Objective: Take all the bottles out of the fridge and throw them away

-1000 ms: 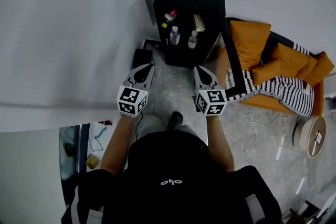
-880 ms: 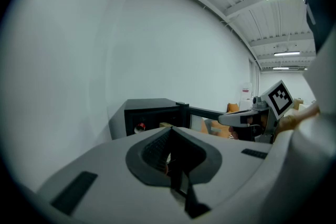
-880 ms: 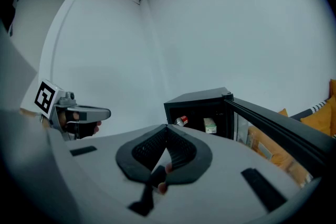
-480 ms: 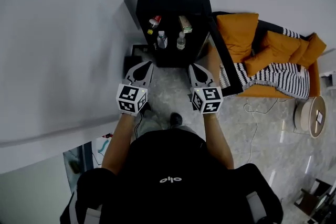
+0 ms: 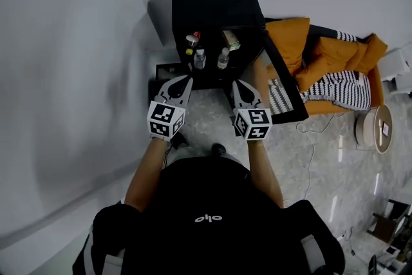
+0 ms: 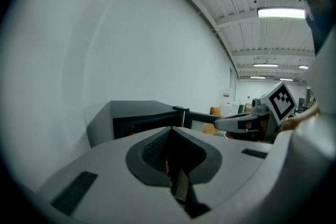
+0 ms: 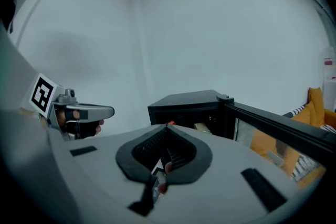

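A small black fridge (image 5: 212, 3) stands against the white wall with its glass door (image 5: 283, 84) swung open to the right. Inside I see a red-capped bottle (image 5: 192, 37) on its side, two clear upright bottles (image 5: 200, 59) (image 5: 223, 58) and a greenish pack (image 5: 230, 40). My left gripper (image 5: 187, 78) and right gripper (image 5: 236, 82) are side by side just in front of the fridge's opening, both shut and empty. The right gripper view shows the fridge (image 7: 189, 107), its door (image 7: 278, 123) and the left gripper (image 7: 84, 112). The left gripper view shows the fridge (image 6: 142, 118) and the right gripper (image 6: 244, 120).
An orange sofa (image 5: 293, 42) with a striped blanket (image 5: 335, 87) stands right behind the open door. A round stool (image 5: 376, 129) is at the far right, and a cable (image 5: 309, 158) lies on the marble floor. A dark box (image 5: 164, 71) sits left of the fridge's base.
Both grippers have drawn nearer to the fridge's front, side by side, and the view has swung. The jaws stayed shut and nothing was picked up.
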